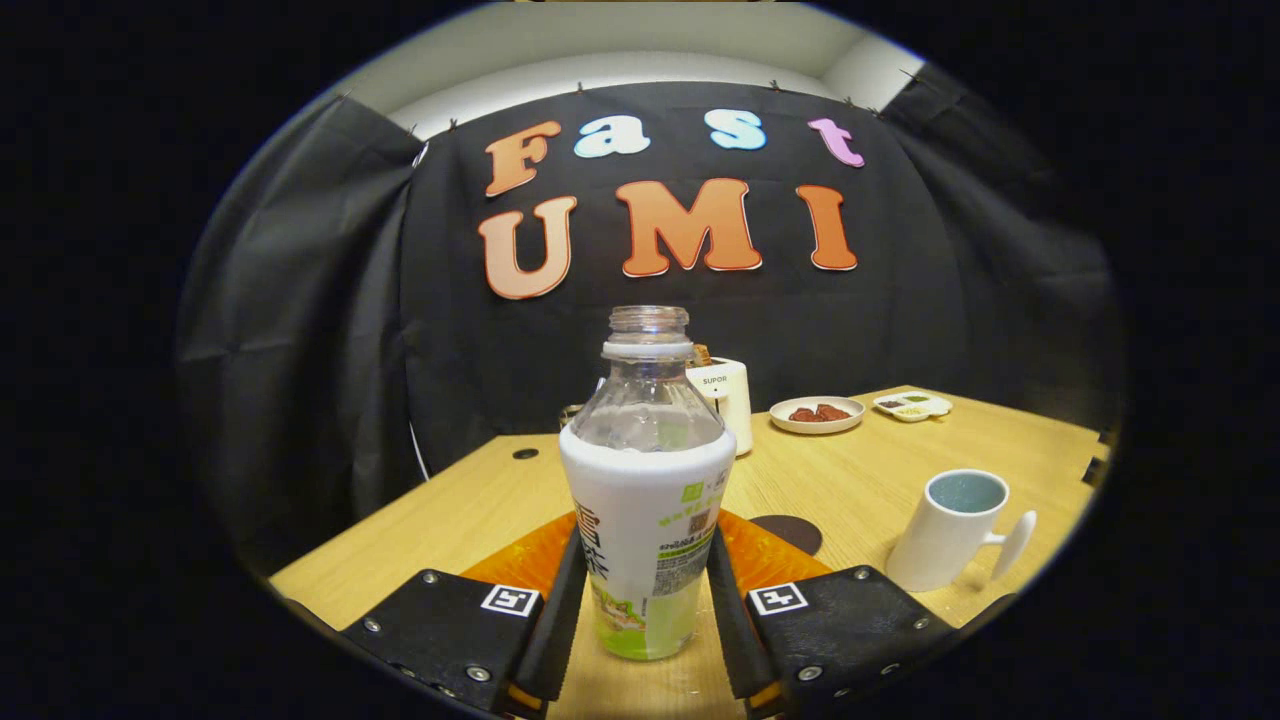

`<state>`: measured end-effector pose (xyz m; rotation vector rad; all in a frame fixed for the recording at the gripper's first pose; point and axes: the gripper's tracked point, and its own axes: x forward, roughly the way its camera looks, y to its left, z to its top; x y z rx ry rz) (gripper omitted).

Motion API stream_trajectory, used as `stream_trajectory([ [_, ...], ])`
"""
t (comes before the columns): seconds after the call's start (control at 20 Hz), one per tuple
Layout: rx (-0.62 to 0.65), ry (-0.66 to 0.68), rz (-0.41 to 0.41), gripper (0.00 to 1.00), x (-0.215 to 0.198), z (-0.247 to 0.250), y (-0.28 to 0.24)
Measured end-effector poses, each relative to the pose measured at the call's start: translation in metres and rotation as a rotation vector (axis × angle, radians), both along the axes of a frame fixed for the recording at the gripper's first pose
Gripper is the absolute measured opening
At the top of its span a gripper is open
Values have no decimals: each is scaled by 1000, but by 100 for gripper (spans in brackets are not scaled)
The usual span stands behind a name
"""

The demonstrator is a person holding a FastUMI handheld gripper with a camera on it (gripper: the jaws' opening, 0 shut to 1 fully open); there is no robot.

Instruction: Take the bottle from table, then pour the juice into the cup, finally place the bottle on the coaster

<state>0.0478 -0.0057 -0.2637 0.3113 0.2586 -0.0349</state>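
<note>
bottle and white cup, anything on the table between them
In the gripper view, a dark round coaster lies on the table between the bottle and the cup. The gripper has both fingers against the bottle.

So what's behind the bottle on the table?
Behind the bottle, held between the jaws of the gripper, stands a white appliance, partly covered. A dark coaster lies just right behind it. Anything directly behind is hidden.

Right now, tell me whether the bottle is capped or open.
Open: the bottle, upright between the claw fingers, shows a bare threaded neck, no cap.
</note>
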Motion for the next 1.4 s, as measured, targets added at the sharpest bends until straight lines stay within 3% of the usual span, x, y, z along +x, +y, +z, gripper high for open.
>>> stream_trajectory([
  [0.45,480,-13,-76,62,20,5,-23],
  [0.9,869,-20,-191,60,31,-5,-44],
  [1.4,1189,-69,-292,60,32,-1,-59],
])
